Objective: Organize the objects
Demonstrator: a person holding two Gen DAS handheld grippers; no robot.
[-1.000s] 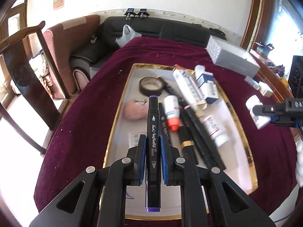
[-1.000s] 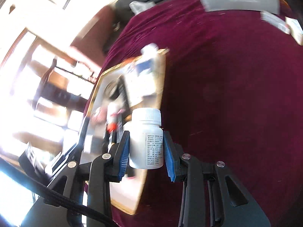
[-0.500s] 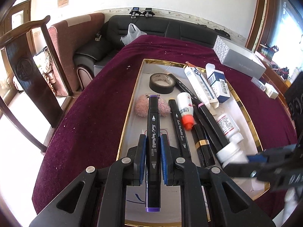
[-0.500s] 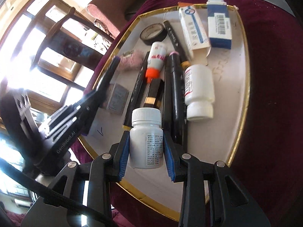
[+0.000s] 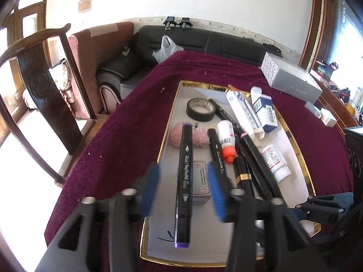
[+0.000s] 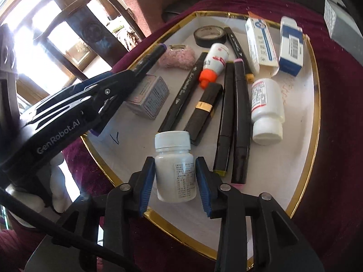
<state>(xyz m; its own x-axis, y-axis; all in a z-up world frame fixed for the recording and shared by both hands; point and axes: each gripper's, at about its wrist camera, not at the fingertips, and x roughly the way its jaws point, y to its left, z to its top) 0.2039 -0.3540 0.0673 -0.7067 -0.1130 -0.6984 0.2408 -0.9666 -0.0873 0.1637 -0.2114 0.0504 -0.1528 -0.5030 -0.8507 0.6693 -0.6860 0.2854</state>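
Observation:
A gold-rimmed white tray (image 5: 168, 122) lies on a maroon tablecloth. My left gripper (image 5: 183, 181) stands open with blurred jaws. The black purple-capped marker (image 5: 184, 181) lies between them, apart from both pads, over the tray's left side. My right gripper (image 6: 174, 174) is shut on a white pill bottle (image 6: 174, 165), upright over the tray's near end (image 6: 181, 229). The tray holds several markers, a second pill bottle (image 6: 266, 106), a black tape roll (image 6: 209, 36), an orange-capped bottle (image 6: 213, 64), a pink puff (image 6: 177, 57) and boxes.
A grey box (image 5: 290, 80) lies on the cloth (image 5: 127, 136) behind the tray. Small white boxes (image 5: 326, 117) sit at the right. A wooden chair (image 5: 40, 86) stands left of the table, a black sofa (image 5: 204, 43) behind it.
My left gripper has opened and let go of the black marker. My right gripper has brought the pill bottle in over the tray's near end.

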